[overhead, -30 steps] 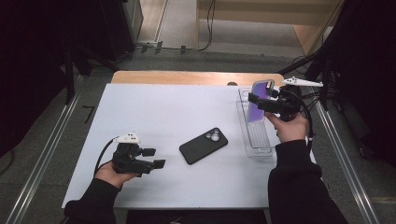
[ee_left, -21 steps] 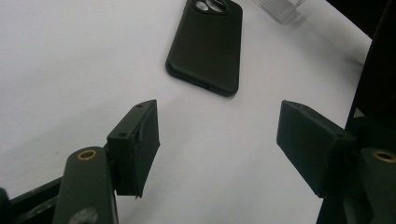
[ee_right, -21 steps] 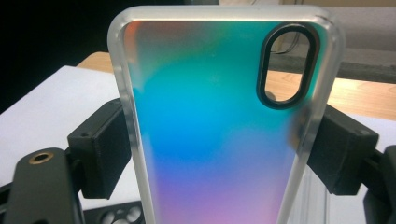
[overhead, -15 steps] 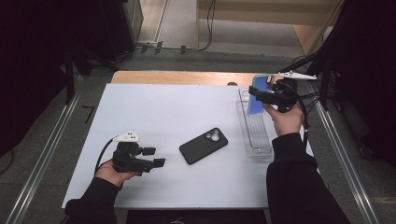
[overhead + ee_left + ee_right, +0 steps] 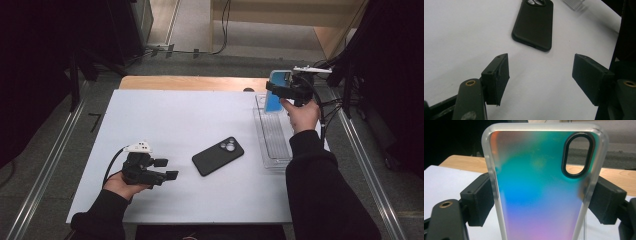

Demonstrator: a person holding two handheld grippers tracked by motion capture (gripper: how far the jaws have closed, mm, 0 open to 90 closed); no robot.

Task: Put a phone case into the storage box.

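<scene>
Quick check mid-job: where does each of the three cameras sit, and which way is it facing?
High view: above the table, looking forward and down; both forearms, left gripper, right gripper.
Left gripper view: between its open jaws, facing the black phone.
Right gripper view: faces the iridescent case it clamps.
Shared: the high view shows both too.

Wide bare stretch of the desk across its left half and far edge, black phone case lying mid-desk toward the near edge, clear tray along the right edge, open jaws of the left gripper near the near-left corner.
</scene>
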